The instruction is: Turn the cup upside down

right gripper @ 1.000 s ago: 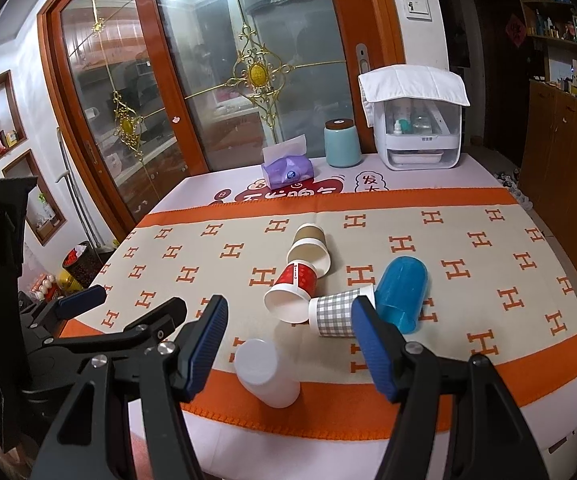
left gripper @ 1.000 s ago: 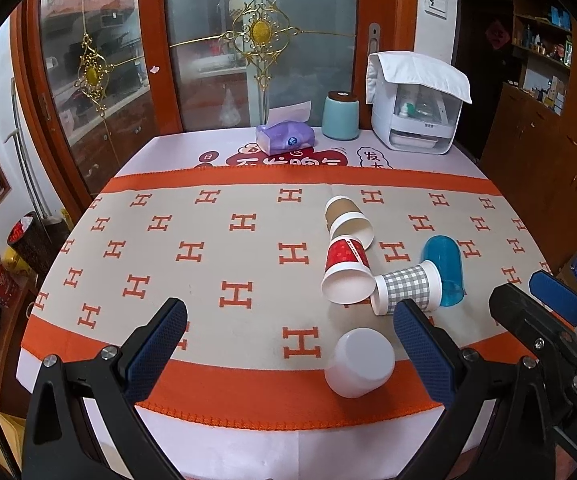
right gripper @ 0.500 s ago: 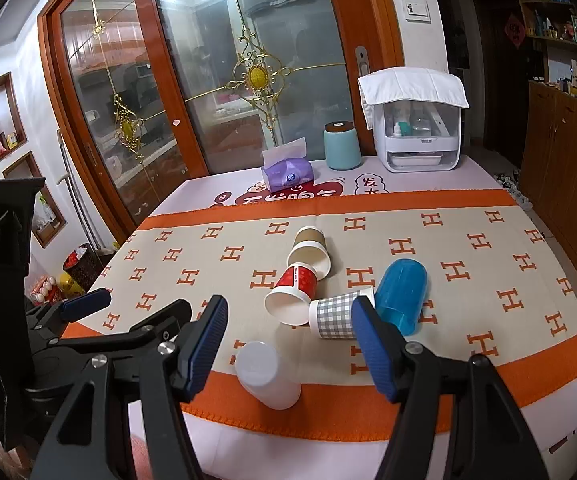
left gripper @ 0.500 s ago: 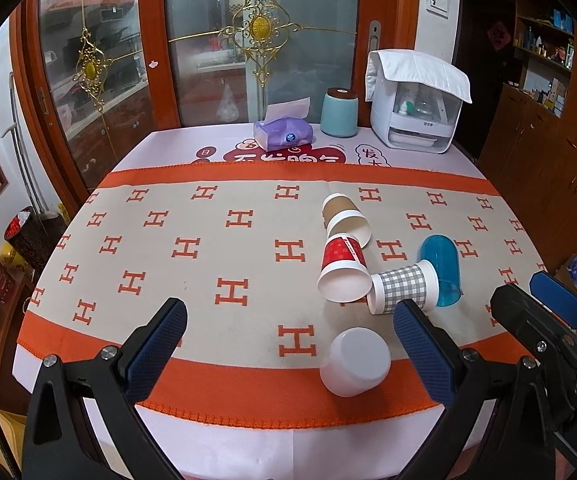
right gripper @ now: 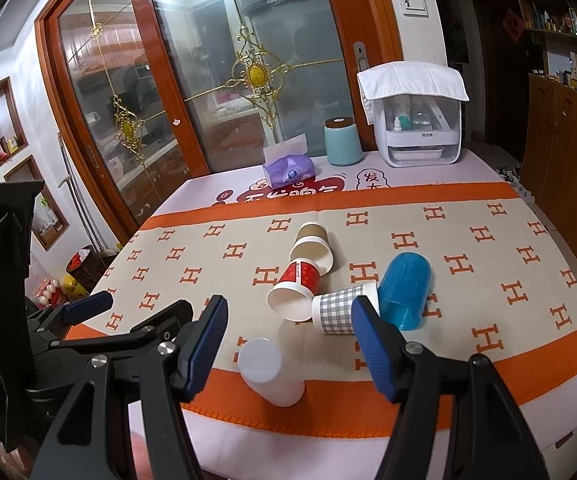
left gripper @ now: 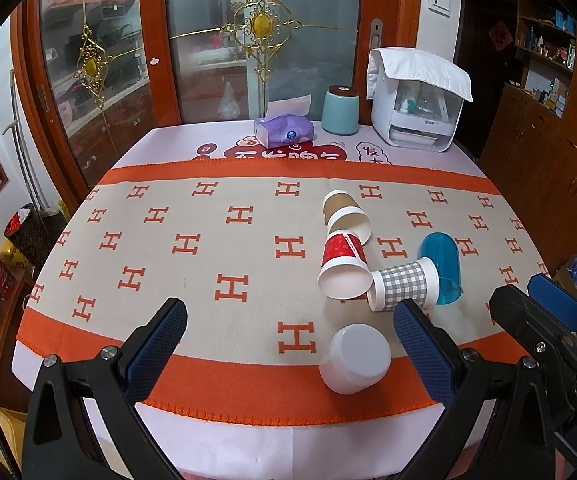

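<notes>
Several cups lie on their sides on the orange-and-beige cloth: a white plastic cup nearest the front edge, a grey checked paper cup, a red paper cup, a brown paper cup and a blue plastic cup. My left gripper is open and empty, above the front edge, left of the white cup. My right gripper is open and empty, above the white cup; it also shows in the left wrist view.
At the back of the table stand a purple tissue pack, a teal canister and a white box under a cloth. Glass doors are behind. A wooden cabinet is at the right.
Both views have drawn back and risen slightly from the table. The cups have not moved. Both grippers stay open.
</notes>
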The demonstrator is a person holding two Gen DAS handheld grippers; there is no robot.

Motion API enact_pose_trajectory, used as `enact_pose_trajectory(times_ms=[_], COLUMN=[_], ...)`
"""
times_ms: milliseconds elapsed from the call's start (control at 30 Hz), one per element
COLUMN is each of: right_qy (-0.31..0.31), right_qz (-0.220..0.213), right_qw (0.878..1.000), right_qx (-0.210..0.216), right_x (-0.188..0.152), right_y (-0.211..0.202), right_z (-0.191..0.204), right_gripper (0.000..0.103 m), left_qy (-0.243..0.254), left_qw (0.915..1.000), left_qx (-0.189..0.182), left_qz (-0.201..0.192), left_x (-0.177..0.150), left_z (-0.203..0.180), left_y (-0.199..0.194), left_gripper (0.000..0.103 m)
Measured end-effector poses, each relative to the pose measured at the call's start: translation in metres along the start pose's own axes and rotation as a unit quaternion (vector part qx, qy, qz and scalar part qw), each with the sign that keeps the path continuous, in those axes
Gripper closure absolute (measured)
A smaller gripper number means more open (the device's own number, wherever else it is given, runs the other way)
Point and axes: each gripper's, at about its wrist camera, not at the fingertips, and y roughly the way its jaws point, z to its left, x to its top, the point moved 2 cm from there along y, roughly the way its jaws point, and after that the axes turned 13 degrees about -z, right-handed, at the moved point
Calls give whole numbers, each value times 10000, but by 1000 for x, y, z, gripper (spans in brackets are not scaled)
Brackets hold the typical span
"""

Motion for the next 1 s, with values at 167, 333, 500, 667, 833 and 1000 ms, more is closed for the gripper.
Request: enact_pose_trajectory(times_ms=[167, 333, 500, 667, 833, 1000], right_qy=[11, 22, 37, 57, 77, 79], right_qz=[24, 52, 64, 84, 94, 130], right_qw=[10000, 10000, 10000, 9999, 9999, 9998], right_qx=[5, 37, 48, 72, 92, 102], right_x=[-3, -5, -6, -9, -11, -13], right_y=[0, 2, 2, 3, 4, 5], right_z=[2, 2, 2, 4, 3, 4], right_gripper=[39, 39, 39, 39, 39, 39], left_qy=[-20, -52, -60, -52, -52, 4], left_qw=[10000, 10000, 10000, 10000, 10000, 9999], left_qx=[5, 6, 10, 32, 35, 107], left_qz=[33, 57, 65, 55, 59, -46], left_x=[-2, -4, -5, -6, -7, -8], left_z=[1, 3, 3, 4, 5, 5], left_y=[0, 1, 1, 1, 1, -1], left_gripper=[1, 1, 1, 1, 1, 1])
